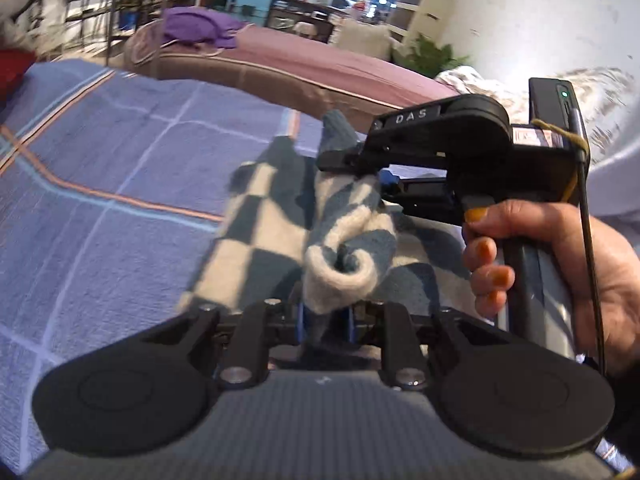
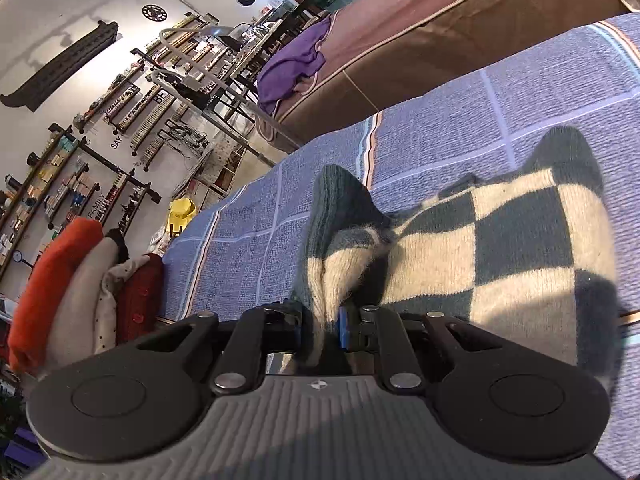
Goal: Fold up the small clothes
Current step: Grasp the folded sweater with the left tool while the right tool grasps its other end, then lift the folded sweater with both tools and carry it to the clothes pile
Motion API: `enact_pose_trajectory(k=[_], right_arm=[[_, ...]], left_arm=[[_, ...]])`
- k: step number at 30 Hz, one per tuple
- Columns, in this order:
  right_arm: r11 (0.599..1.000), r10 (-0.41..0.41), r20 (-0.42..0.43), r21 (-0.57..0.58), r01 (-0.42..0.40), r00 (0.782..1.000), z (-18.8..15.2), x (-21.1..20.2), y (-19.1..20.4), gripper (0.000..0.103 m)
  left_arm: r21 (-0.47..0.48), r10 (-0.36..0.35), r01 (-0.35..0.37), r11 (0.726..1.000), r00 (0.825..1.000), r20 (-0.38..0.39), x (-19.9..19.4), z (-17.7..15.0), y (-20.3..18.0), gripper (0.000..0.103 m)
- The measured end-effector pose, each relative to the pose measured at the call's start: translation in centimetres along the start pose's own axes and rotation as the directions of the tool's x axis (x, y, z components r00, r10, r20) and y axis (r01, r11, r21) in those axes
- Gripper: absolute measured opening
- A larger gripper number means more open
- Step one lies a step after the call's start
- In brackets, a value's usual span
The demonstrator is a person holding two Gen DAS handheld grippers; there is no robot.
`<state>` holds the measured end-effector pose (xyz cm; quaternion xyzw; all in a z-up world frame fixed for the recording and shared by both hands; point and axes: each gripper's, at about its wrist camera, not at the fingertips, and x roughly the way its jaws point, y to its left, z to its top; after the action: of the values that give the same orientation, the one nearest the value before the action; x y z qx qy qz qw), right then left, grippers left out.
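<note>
Sock comes first: it is soft and fuzzy, with big squares of dark blue-grey and cream, like a checkerboard. Most of it lies spread on the blue blanket, and one end is bunched up and lifted. A dark, plain tip of the sock sticks up behind the bunch.

Both tongs pinch this bunched end. The left tongs are almost closed, with a rolled cream edge of the sock squeezed between the blue pads. The right tongs are nearly closed too, and a fold of the sock is caught between them. In the left view, the right tongs come in from the side and bite the cloth higher up. A hand with orange nails grips their handle.

The blanket is blue-purple with pale lines that make big squares, and an orange and light blue stripe runs near its edge. It covers a flat bed or bench; I cannot tell which. Behind it is a brown bed with a purple cloth on top. Folded clothes in red, orange and grey sit in a pile at the blanket's end. Far off are a white wall and shelves full of tiny things.
</note>
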<state>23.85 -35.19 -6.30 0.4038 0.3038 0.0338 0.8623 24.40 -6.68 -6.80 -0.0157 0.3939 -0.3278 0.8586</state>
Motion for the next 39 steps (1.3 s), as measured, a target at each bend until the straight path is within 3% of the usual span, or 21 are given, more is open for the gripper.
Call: enact_pose_trajectory(k=[1, 3, 4, 7, 8, 10, 13, 14, 19, 23, 28, 30, 34, 39], right_arm=[[1.000, -0.014, 0.000, -0.024, 0.014, 1.000, -0.1, 0.6, 0.4, 0.031], [1.000, -0.001, -0.002, -0.014, 0.001, 1.000, 0.0, 1.6, 0.4, 0.053], [1.000, 0.024, -0.008, 0.013, -0.024, 1.000, 0.1, 1.6, 0.0, 0.070], [0.997, 0.056, 0.062, 0.045, -0.059, 0.996, 0.2, -1.1, -0.5, 0.093], [0.998, 0.050, 0.097, 0.028, -0.053, 0.994, 0.3, -2.4, -0.5, 0.103], [0.998, 0.033, 0.157, -0.053, -0.025, 0.987, 0.4, -5.0, -0.3, 0.103], [0.988, -0.019, 0.222, -0.145, 0.052, 0.975, 0.1, -9.0, -1.8, 0.103], [0.988, -0.041, 0.236, -0.134, 0.074, 0.971, 0.0, -10.1, -3.0, 0.103], [0.994, -0.109, 0.194, 0.028, 0.106, 0.975, -1.7, -12.5, -9.7, 0.103], [0.990, -0.034, 0.161, 0.141, 0.011, 0.986, -3.7, -12.0, -12.2, 0.103], [0.977, 0.027, 0.114, 0.205, -0.050, 0.993, -4.0, -8.8, -12.0, 0.103], [0.965, 0.089, 0.097, 0.238, -0.110, 0.991, -3.7, -7.4, -11.9, 0.103], [0.962, 0.078, 0.123, 0.253, -0.108, 0.989, -3.1, -5.7, -11.3, 0.103], [0.974, 0.056, 0.123, 0.211, -0.081, 0.991, -2.8, -6.2, -9.8, 0.073]], left_arm=[[-0.010, 0.001, -0.001, 1.000, 1.000, -0.005, 0.1, 0.0, 0.7, 0.019], [-0.068, 0.007, -0.009, 0.998, 1.000, -0.024, 0.4, -0.2, 1.8, 0.037], [-0.108, 0.022, -0.025, 0.994, 0.999, -0.024, 0.3, -0.3, 2.5, 0.042], [-0.145, 0.048, -0.048, 0.988, 0.999, -0.007, -0.7, -1.3, 4.2, 0.056], [-0.161, 0.060, -0.059, 0.985, 0.998, -0.003, -1.1, -1.5, 4.7, 0.066], [-0.222, 0.037, -0.034, 0.974, 0.999, 0.012, -2.0, -2.4, 5.6, 0.071], [-0.338, -0.064, 0.070, 0.938, 0.998, 0.029, -1.9, -3.5, 7.2, 0.080], [-0.371, -0.090, 0.095, 0.924, 0.995, 0.030, -1.5, -3.7, 7.6, 0.086], [-0.466, -0.146, 0.144, 0.873, 0.989, 0.034, 1.1, -4.1, 8.5, 0.086], [-0.529, -0.181, 0.175, 0.830, 0.983, 0.042, 3.8, -3.9, 9.5, 0.087], [-0.473, -0.170, 0.168, 0.865, 0.985, 0.038, 6.1, -2.6, 8.7, 0.084], [-0.455, -0.164, 0.162, 0.875, 0.986, 0.035, 6.8, -2.3, 8.4, 0.060], [-0.461, -0.180, 0.169, 0.871, 0.983, 0.021, 8.3, -1.3, 8.2, 0.047], [-0.399, -0.161, 0.160, 0.903, 0.986, 0.032, 7.8, 0.1, 6.4, 0.037]])
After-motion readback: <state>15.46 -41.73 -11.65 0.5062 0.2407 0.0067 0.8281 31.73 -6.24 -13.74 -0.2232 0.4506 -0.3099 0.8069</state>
